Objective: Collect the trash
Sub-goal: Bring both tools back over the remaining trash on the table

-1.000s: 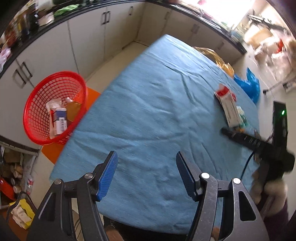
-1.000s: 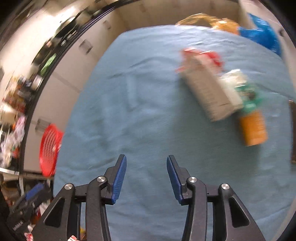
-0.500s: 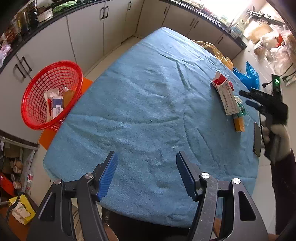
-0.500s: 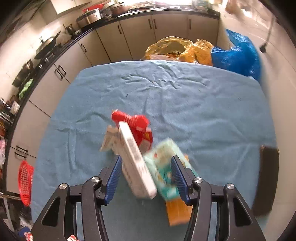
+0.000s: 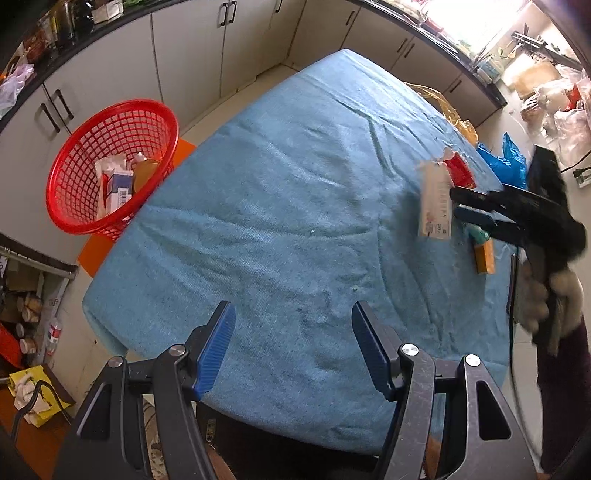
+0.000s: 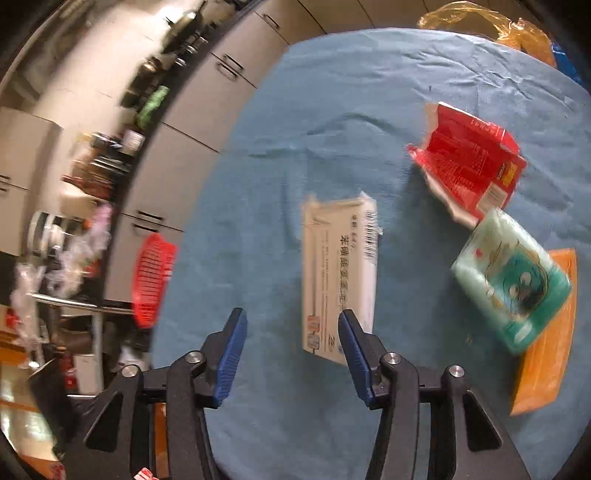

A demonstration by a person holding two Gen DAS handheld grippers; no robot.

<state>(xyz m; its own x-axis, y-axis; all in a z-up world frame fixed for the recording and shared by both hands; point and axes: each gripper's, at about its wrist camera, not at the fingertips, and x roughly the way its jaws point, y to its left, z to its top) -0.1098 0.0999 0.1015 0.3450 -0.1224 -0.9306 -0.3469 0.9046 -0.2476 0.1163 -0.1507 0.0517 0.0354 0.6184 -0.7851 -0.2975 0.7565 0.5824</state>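
Note:
A white medicine box [image 6: 338, 273] lies on the blue tablecloth [image 6: 369, 92], also seen in the left wrist view [image 5: 435, 206]. Near it lie a torn red carton [image 6: 469, 162], a green tissue pack [image 6: 511, 280] and an orange box [image 6: 546, 332]. My right gripper [image 6: 290, 332] is open just in front of the white box; it shows in the left wrist view [image 5: 458, 203]. My left gripper [image 5: 291, 332] is open and empty over the near table edge. A red basket [image 5: 110, 166] with trash in it stands on the floor at the left.
Grey cabinets [image 5: 192, 48] run along the wall behind the basket. A yellow bag [image 6: 487, 26] and a blue bag [image 5: 506, 162] lie beyond the table's far edge. A dark phone [image 5: 511, 284] lies at the right table edge.
My right gripper has swung left and now faces the white box, which has shifted apart from the other trash. My left gripper has stayed open over the near edge.

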